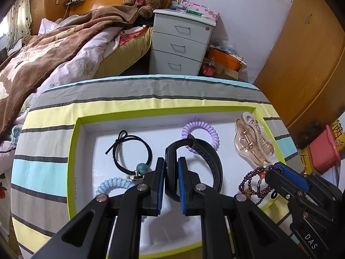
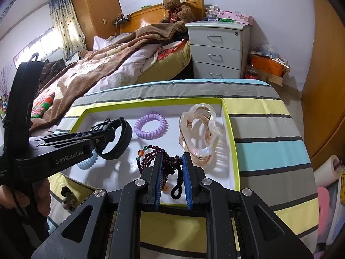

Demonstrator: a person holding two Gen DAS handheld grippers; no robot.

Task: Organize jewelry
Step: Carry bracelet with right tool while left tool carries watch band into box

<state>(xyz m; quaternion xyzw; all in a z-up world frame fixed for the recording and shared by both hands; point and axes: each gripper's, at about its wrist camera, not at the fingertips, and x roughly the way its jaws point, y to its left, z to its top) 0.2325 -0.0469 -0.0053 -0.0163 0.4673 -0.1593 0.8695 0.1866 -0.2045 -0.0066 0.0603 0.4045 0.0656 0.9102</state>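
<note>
The left gripper (image 1: 171, 166) clamps the black wristband (image 1: 207, 157); the right gripper (image 2: 172, 161) pinches the bead bracelet (image 2: 155, 155), partly hiding it.

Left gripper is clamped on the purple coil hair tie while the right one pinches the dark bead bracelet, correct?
Not quite. The left gripper is clamped on the black wristband, not the purple coil hair tie, as the left wrist view shows. The right gripper does pinch the bead bracelet.

Tray (image 1: 75, 151) floor: bare white patch at near centre, open for passage. Obstacles: black hair tie (image 1: 131, 151) left, purple coil (image 1: 200, 133) far centre, clear claw clip (image 1: 252, 142) far right, blue coil (image 1: 112, 185) near left; tray walls all round.
</note>
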